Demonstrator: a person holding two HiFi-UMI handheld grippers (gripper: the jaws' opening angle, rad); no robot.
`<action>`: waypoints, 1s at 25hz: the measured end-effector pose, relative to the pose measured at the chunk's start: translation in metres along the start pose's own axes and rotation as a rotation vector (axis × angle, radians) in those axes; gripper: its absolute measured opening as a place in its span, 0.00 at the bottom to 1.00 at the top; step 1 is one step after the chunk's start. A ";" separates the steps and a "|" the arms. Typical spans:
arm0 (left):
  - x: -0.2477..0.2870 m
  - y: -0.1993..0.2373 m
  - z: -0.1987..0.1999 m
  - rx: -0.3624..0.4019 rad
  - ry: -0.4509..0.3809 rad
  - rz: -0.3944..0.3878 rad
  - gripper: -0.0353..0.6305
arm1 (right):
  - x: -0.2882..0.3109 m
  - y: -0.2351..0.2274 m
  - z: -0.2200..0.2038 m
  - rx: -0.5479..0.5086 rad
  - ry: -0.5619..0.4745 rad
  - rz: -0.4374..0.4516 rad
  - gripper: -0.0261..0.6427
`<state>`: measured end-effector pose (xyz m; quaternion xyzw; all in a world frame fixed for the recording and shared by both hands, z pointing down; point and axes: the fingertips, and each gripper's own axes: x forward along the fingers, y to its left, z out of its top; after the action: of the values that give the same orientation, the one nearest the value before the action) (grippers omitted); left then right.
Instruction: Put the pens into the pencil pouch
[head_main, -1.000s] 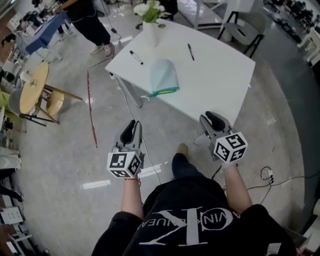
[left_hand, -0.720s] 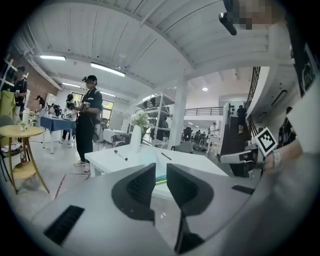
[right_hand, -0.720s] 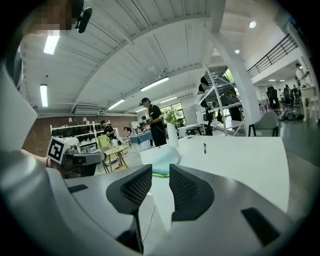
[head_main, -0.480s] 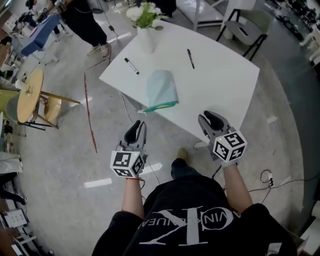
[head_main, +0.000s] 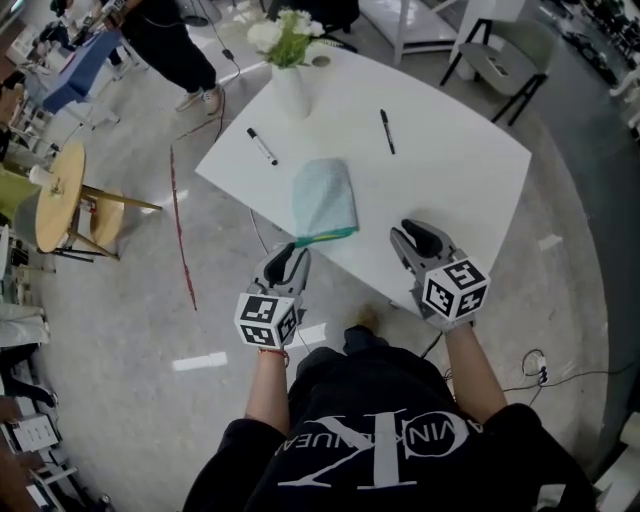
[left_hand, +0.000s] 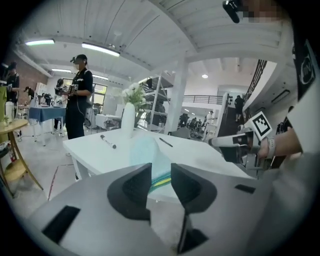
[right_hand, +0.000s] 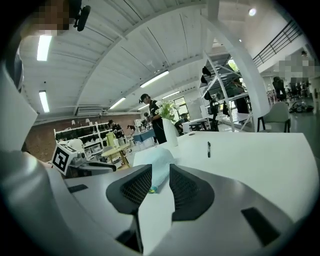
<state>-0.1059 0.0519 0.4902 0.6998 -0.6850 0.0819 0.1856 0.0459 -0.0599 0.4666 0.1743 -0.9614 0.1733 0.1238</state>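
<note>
Left gripper (head_main: 288, 256) jaws just opening, empty; right gripper (head_main: 418, 238) open, empty too — pin the pouch (head_main: 325, 195) at its zipper end first; then grab a pen (head_main: 262, 146).

A white table (head_main: 450, 170) fills the head view's upper middle; toward its eleven o'clock corner a white vase (head_main: 291, 92) stands upright, holding white flowers (head_main: 283, 30); a round wooden table (head_main: 58, 195) at nine o'clock; a person in black (head_main: 170, 45) at eleven; a grey chair (head_main: 497, 66) at one; a red line (head_main: 182, 225) crosses the floor.
</note>
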 end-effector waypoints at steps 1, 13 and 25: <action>0.004 0.000 -0.004 0.025 0.022 0.001 0.23 | 0.003 -0.001 0.000 0.004 0.005 0.005 0.22; 0.057 0.014 -0.022 0.573 0.297 -0.073 0.36 | 0.028 -0.012 -0.003 0.031 0.046 -0.002 0.23; 0.086 0.020 -0.015 0.625 0.367 -0.264 0.11 | 0.063 -0.026 0.016 0.070 0.048 -0.081 0.23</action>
<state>-0.1191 -0.0220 0.5389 0.7786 -0.4864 0.3858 0.0917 -0.0047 -0.1070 0.4789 0.2131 -0.9436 0.2057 0.1476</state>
